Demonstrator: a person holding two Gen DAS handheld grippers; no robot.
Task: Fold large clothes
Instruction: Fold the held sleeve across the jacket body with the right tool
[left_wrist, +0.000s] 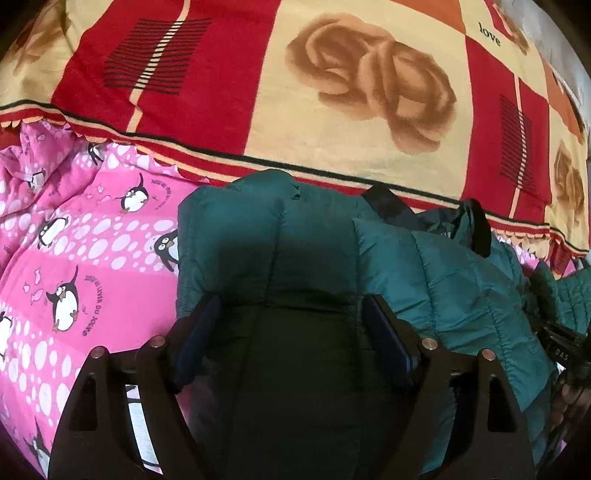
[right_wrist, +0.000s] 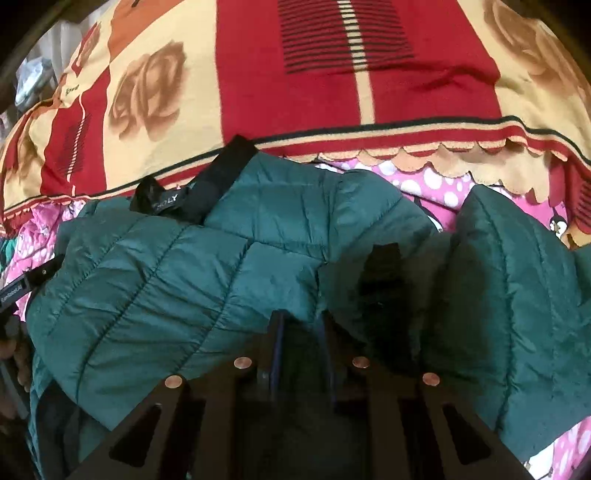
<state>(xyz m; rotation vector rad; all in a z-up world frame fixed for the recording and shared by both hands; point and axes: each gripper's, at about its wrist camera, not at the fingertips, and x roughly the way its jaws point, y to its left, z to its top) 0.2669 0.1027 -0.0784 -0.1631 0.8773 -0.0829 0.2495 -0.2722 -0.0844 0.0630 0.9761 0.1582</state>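
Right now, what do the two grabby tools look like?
The left tool has two black plastic fingers with dark blue pads, triangular cut-outs and round copper-coloured pins. The right tool looks the same: black fingers, thin blue pads, slots and copper pins.

You've got a pink penguin-print quilt (left_wrist: 74, 258) at 8–9 o'clock in left view, w/ white dots. Red-and-cream rose blanket (left_wrist: 351, 85) fills 12 o'clock, scalloped edge overlapping the quilt; "love" printed at 1 o'clock.
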